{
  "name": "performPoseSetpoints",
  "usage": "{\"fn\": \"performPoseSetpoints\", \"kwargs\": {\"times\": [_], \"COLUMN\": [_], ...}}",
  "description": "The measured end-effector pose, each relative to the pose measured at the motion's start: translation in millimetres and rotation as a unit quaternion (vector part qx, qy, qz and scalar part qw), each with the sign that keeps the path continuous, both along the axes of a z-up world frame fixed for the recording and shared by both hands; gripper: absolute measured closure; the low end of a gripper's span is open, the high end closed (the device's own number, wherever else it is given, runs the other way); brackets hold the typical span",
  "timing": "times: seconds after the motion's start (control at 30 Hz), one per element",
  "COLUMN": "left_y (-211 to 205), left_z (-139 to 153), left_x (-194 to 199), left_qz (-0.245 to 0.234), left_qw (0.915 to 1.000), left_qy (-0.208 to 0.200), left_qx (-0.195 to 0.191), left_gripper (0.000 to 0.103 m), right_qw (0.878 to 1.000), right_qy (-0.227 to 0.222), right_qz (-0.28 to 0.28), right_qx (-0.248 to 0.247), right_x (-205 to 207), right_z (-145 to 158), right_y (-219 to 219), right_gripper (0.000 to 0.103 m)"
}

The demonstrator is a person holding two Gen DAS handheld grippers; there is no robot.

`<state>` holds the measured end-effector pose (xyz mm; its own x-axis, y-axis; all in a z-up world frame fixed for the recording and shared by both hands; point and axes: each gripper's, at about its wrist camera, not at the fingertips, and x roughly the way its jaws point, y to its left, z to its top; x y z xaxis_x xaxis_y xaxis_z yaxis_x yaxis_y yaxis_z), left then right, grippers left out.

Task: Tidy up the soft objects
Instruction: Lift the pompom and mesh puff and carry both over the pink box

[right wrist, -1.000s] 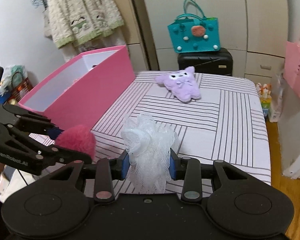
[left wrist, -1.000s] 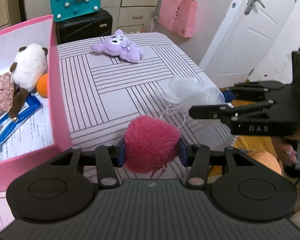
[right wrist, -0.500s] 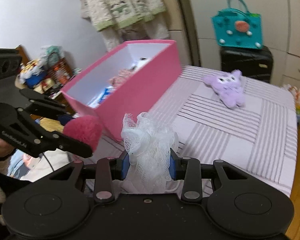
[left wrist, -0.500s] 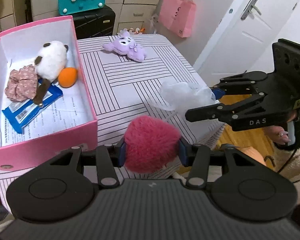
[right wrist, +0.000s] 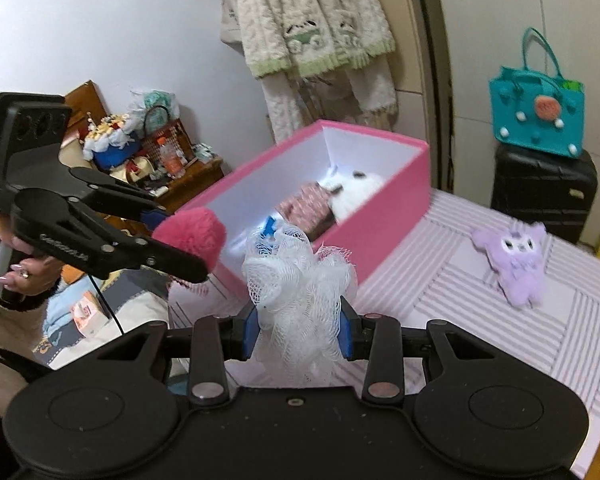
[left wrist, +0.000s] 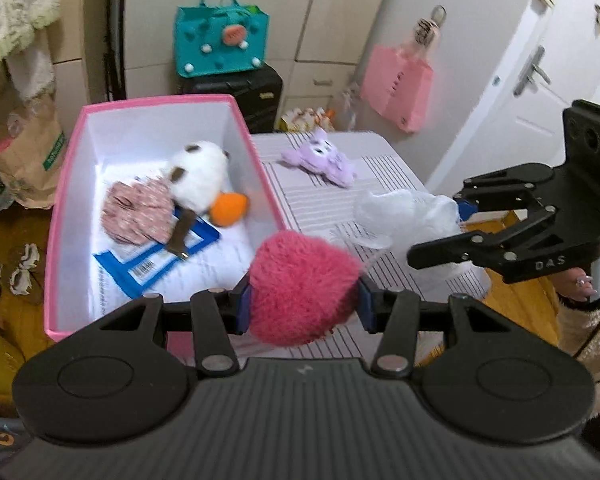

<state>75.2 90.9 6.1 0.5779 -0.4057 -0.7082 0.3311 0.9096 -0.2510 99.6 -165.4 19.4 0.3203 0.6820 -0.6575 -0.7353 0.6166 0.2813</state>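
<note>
Left wrist view: the left gripper (left wrist: 304, 306) is clamped on a pink pompom (left wrist: 302, 286), its blue pads pressed into the fluff on both sides; the pompom hangs in the air by the near right corner of the pink box (left wrist: 58, 216), above the striped bed (left wrist: 380, 280); the box sits open on the bed's left part, white inside; in it lie a white plush (left wrist: 198, 178) with brown patches, an orange ball (left wrist: 228, 208) touching the plush, a floral cloth (left wrist: 134, 214) beside it and a blue packet (left wrist: 156, 258) under them; a purple plush (left wrist: 320, 158) lies on the bed to the right of the box, apart from it; the right gripper (left wrist: 458, 226) comes in from the right with a white mesh puff (left wrist: 404, 218) at its tip, a hand (left wrist: 578, 286) behind it; a teal bag (left wrist: 220, 38) stands on a black case (left wrist: 244, 90) past the box; a pink bag (left wrist: 398, 82) hangs on the wall.

Right wrist view: the right gripper (right wrist: 298, 334) is closed on the mesh puff (right wrist: 296, 292), blue pads squeezing its lower part, the netting billowing above them; the puff is held over the bed (right wrist: 500, 328) just short of the box (right wrist: 380, 228); the left gripper (right wrist: 168, 236) reaches in from the left with the pompom (right wrist: 192, 236) at its tip, near the box's near end; a hand (right wrist: 20, 268) grips its handle; the white plush (right wrist: 352, 192) and floral cloth (right wrist: 308, 206) show inside the box; the purple plush (right wrist: 514, 260) lies on the bed to the right; the teal bag (right wrist: 538, 116) sits on the case (right wrist: 540, 192).
</note>
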Motion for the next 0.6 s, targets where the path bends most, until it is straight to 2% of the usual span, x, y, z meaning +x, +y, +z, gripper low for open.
{"fn": "performPoseSetpoints", "kwargs": {"times": [0.27, 0.43, 0.6], "left_y": [29.7, 39.6, 41.5], "left_z": [6.6, 2.7, -14.4], "left_x": [19.5, 45.5, 64.6], "left_qz": [0.041, 0.030, 0.018], "left_qw": [0.9988, 0.9989, 0.9965], "left_qy": [-0.027, -0.004, 0.011], "left_qx": [0.004, 0.036, 0.081], "left_gripper": [0.055, 0.055, 0.055], "right_qw": [0.998, 0.997, 0.996], "right_qy": [-0.034, -0.052, -0.064], "right_qz": [0.034, 0.044, 0.052], "right_qx": [0.038, 0.048, 0.031], "right_x": [24.2, 40.5, 53.1], "right_z": [29.0, 37.2, 27.5], "right_y": [31.3, 55.8, 87.1], "right_gripper": [0.059, 0.059, 0.060]}}
